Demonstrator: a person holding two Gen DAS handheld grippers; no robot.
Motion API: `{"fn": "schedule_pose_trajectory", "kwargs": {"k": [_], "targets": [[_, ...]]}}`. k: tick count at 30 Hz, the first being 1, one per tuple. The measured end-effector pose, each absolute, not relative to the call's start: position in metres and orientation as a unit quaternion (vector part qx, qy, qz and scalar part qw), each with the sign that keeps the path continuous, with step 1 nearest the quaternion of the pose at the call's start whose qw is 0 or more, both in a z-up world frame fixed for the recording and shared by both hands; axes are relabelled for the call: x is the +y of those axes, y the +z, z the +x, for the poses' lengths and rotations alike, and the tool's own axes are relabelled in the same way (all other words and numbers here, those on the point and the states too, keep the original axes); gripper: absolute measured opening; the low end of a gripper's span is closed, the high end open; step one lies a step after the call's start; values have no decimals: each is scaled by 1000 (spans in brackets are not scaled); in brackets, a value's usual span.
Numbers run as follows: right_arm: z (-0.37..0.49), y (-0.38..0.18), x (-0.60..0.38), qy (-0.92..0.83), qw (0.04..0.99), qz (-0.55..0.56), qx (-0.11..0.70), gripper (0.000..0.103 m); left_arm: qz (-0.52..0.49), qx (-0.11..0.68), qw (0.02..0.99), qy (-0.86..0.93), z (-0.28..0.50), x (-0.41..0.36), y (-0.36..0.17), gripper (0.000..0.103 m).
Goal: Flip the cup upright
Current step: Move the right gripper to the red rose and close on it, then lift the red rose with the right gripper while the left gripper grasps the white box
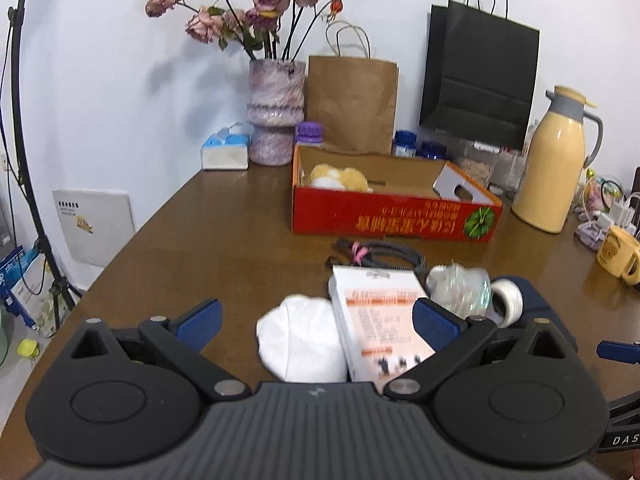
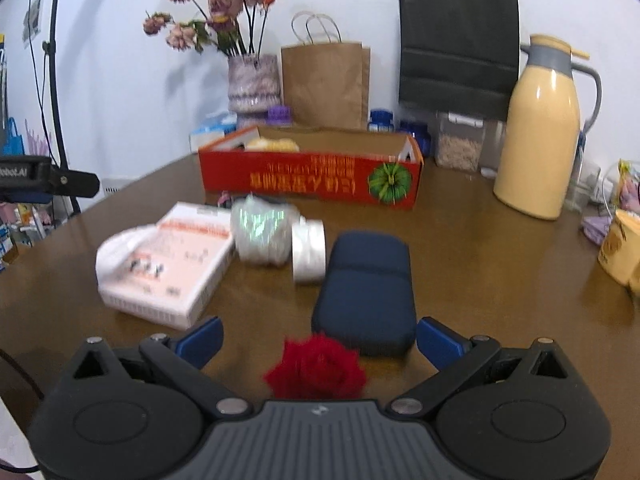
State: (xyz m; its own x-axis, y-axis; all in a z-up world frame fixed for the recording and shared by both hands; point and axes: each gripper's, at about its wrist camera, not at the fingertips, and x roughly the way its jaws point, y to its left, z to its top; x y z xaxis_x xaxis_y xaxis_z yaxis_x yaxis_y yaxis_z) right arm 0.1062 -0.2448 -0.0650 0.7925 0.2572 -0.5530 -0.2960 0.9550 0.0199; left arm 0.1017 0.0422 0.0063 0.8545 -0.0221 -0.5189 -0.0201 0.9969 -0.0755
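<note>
A clear, ribbed cup (image 1: 460,288) (image 2: 262,232) lies on its side on the brown table (image 1: 224,232), between a white box (image 1: 376,320) (image 2: 172,264) and a roll of white tape (image 1: 508,300) (image 2: 308,250). My left gripper (image 1: 318,322) is open, low over the table's near edge, with the cup just beyond its right finger. My right gripper (image 2: 320,340) is also open and empty; the cup sits ahead of it and to the left. A yellow mug (image 1: 618,254) (image 2: 620,248) stands upright at the far right.
A navy pouch (image 2: 366,288) and a red flower (image 2: 316,368) lie just ahead of the right gripper. A white cloth (image 1: 300,340) sits beside the box. Behind are a red carton (image 1: 396,208), black cable (image 1: 384,254), cream thermos (image 2: 540,128), vase (image 1: 274,112) and paper bags.
</note>
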Motion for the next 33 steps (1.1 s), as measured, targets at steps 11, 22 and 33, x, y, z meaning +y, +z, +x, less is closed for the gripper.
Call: {"fn": "schedule_pose_trajectory", "kwargs": {"k": [11,22,33], "targets": [[104,-86,-246,144,940,5,308,70,-44,284,958,1,88,40,-5,103],[99,-86,-250,169,944,15,283,36,-44,297,954,-2,91,35,-10,103],[106,-69,-248,182,953,9,243,36,-38,319,947,-19,108,18,-14,103]]}}
